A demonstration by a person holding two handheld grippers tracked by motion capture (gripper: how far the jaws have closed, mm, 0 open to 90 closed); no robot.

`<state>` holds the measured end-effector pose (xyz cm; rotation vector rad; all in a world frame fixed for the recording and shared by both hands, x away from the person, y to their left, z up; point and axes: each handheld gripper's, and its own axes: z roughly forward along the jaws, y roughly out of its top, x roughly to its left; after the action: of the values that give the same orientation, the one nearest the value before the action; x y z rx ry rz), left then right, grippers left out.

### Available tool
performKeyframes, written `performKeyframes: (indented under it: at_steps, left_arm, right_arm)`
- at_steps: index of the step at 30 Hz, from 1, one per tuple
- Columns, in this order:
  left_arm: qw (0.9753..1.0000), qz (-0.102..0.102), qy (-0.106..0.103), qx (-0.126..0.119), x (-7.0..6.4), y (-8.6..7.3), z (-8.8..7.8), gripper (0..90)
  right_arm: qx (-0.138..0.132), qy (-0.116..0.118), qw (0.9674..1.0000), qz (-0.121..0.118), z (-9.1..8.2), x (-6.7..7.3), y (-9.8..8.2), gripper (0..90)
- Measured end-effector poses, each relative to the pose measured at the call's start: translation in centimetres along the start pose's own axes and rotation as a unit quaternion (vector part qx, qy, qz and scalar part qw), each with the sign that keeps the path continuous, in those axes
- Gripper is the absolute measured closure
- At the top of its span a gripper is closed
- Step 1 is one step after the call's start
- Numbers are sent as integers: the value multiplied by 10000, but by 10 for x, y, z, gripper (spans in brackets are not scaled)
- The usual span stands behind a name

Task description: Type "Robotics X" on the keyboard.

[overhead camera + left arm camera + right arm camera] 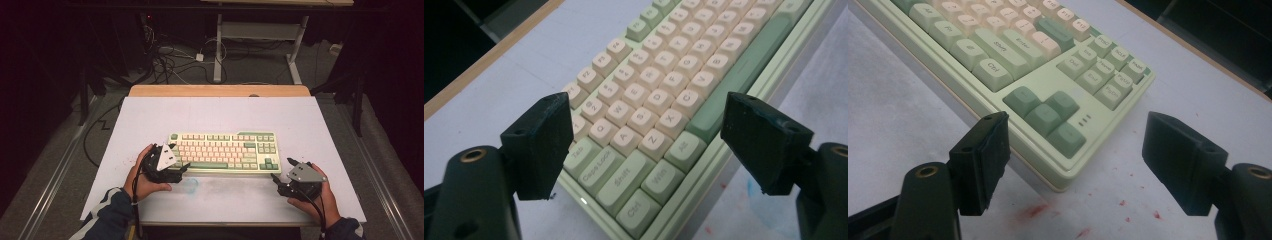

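Observation:
A pale green keyboard [225, 151] with cream keys lies flat in the middle of the white table top [220, 115]. My left gripper [179, 157] is at its near left corner, open. In the left gripper view the keyboard [674, 75] runs away from the gripper [646, 112], whose jaws stand wide apart to either side of the Ctrl and Shift corner with nothing pressed between them. My right gripper [282, 168] is open at the near right corner. In the right gripper view the arrow-key corner of the keyboard [1038, 75] lies between and beyond the spread jaws of the gripper [1078, 132].
A wooden strip [220, 90] edges the table's far side. Red specks [1038, 210] mark the white surface by the right corner, and a blue smear [191, 185] sits near the front. Cables [165, 60] and a desk frame [218, 50] stand on the floor beyond.

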<state>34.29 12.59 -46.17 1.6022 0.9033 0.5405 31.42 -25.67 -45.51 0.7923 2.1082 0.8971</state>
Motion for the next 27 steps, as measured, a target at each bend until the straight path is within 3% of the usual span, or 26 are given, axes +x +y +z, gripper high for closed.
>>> performKeyframes:
  at_steps: [16,22,27]
  left_arm:
    - [9995,-5,232,236,16,-18,-22,206]
    - [9990,-135,215,369,20,-20,-27,323]
    - [9982,-138,309,488,24,-25,-30,332]
  right_arm:
    - [-97,5,9999,118,-1,1,2,241]
    - [-100,-20,9999,126,-1,0,2,231]
    - [-106,-41,9998,153,-2,0,2,204]
